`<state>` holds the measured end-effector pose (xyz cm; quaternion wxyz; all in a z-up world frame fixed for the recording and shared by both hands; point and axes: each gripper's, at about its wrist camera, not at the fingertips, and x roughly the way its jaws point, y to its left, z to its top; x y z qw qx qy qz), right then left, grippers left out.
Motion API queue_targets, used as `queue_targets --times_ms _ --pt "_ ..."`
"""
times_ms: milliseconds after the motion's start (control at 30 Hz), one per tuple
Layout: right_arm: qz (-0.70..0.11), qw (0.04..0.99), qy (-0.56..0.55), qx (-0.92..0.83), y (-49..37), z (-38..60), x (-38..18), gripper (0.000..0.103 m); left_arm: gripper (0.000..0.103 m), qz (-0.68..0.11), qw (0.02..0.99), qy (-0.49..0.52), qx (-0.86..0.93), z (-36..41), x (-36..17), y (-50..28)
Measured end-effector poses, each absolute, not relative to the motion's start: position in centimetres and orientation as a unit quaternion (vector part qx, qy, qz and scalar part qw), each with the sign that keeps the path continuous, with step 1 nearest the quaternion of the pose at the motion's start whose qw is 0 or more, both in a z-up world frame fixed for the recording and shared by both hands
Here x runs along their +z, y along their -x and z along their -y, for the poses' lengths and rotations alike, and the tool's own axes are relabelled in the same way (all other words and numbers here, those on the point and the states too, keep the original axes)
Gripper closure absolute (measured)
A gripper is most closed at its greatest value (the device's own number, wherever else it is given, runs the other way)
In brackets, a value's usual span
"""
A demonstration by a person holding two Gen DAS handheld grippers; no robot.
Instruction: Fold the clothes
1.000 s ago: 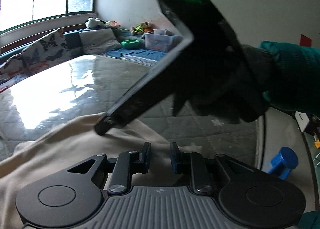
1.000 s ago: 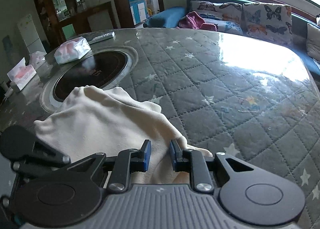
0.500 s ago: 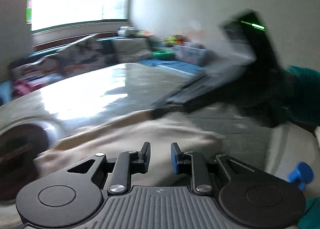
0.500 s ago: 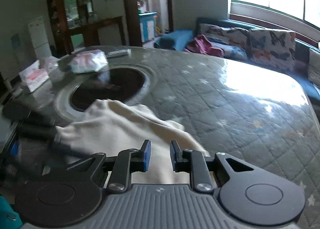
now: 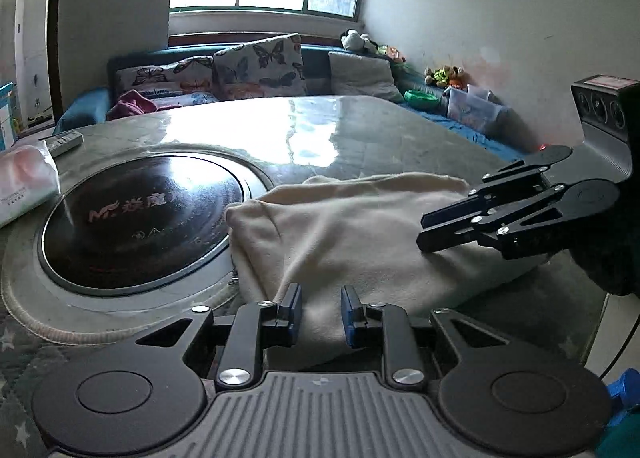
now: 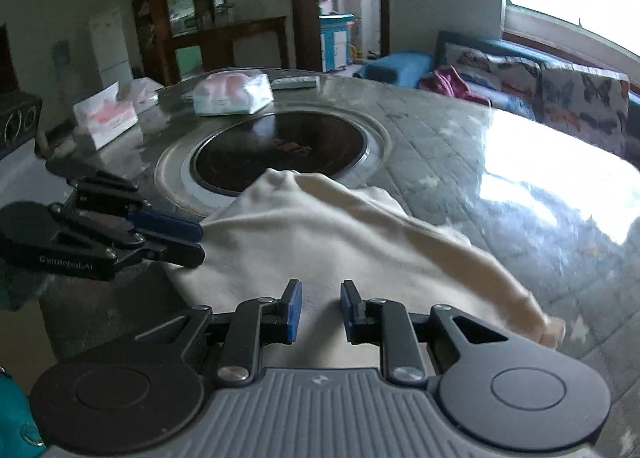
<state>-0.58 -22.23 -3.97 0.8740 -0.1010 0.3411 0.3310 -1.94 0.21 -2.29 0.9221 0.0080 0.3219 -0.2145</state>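
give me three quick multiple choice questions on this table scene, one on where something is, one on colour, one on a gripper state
1. Where does the far end of the cloth lie?
A. over the rim of the round black cooktop
B. on the sofa
C. on the floor

2. What colour is the cloth?
A. red
B. cream
C. dark blue

3. How do the jaws of the right gripper stand?
A. shut flat together
B. apart, with cloth showing between them
C. clamped on a tissue pack

Answers:
1 A, the cloth's tip overlaps the cooktop ring in the right wrist view.
2 B, it is pale cream in both views.
3 B, a clear gap shows between the blue pads.
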Motion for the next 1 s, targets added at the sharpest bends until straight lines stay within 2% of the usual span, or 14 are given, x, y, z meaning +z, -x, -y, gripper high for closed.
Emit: queue_targets --times_ms 367,767,867,1000 --pt "-0.319 0.87 0.113 0.359 -1.7 17.0 -4.5 0.083 0.078 -0.326 0.928 0.018 -0.181 -3.5 -1.7 2.6" --pt "-0.306 0.831 0.144 0.442 2.8 12.8 -5.0 0.082 0.078 -0.315 0.937 0.01 -0.151 -3.8 -0.7 -0.7" --pt "-0.301 0.824 0.159 0.452 3.6 12.0 -5.4 0.076 0.078 -0.318 0.936 0.006 -0.152 -3.4 -1.1 -1.5" --pt "-0.298 0.831 0.147 0.446 3.4 12.7 -4.9 0.076 0.079 -0.322 0.934 0.002 -0.155 -2.7 -1.7 -2.6"
